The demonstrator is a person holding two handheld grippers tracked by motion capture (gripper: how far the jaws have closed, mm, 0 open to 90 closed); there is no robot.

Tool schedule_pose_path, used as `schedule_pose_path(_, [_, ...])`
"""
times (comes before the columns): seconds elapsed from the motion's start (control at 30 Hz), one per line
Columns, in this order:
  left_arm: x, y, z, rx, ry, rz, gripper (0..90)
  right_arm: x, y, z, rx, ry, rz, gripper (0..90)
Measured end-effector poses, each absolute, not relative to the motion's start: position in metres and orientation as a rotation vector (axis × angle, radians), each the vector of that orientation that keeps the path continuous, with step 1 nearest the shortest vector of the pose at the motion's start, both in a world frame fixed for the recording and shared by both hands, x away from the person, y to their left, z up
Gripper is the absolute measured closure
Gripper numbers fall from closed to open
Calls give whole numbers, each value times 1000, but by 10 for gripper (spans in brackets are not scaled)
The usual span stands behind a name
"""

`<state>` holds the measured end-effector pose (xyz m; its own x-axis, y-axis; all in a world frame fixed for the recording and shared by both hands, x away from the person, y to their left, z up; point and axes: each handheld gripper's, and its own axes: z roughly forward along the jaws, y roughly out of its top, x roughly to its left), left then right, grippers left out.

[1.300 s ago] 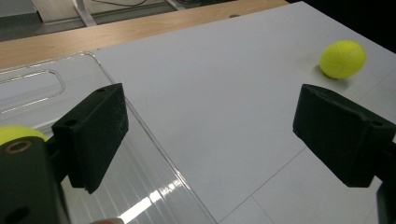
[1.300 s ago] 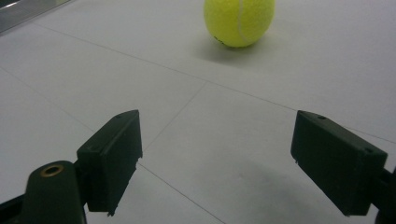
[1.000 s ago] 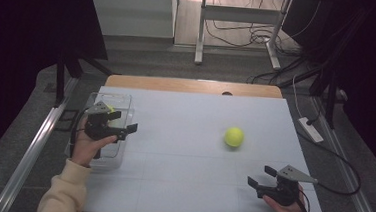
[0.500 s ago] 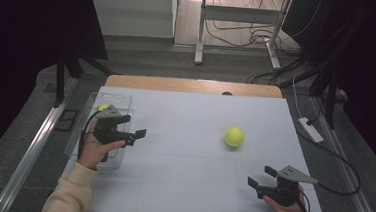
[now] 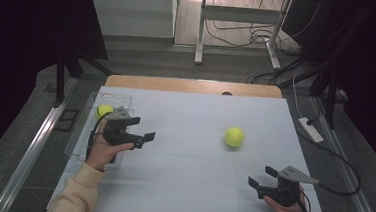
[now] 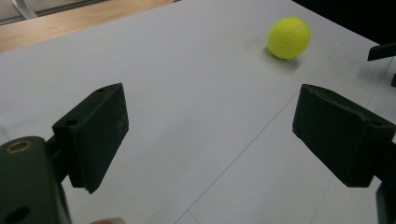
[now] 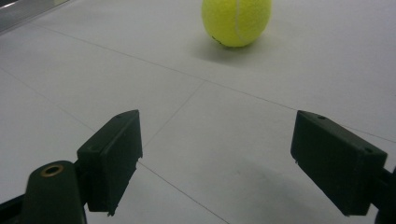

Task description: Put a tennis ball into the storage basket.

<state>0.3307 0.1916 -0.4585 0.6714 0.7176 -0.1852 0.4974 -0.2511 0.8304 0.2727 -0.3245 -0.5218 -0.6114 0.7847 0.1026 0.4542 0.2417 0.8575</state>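
Yellow-green felt marks the tennis ball point(image 5: 234, 137) resting alone on the white table point(image 5: 190, 186), right of centre and well apart from both grippers. A second ball point(image 5: 104, 110) already lies in the clear plastic bin point(image 5: 81, 138) at the table's left edge, which suggests the work in hand is gathering balls into that bin.

By the look of it the loose ball is light, springy and fuzzy: grippy enough under rubber pads, yet round and free to roll at a nudge. The safest hold is likely across its widest part, pads on opposite sides, closing evenly so it does not squirt out.

At the left, the left gripper point(image 5: 141, 138) hovers beside the bin, pointing across the table toward the ball. Its jaws stand wide apart with nothing between them, the ball in the distance beyond them in the left gripper view point(image 6: 289, 37). At the near right corner, the right gripper point(image 5: 263, 176) sits low over the table, jaws likewise spread wide and empty. In the right gripper view the ball point(image 7: 236, 21) lies ahead of its jaws, near but untouched.
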Motion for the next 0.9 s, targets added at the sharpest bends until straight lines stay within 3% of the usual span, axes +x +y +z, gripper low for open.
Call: schedule_pose_path(0.9, [334,163,-460,1956,895,243,112,276,-320,-522,1144,2179,1322,164])
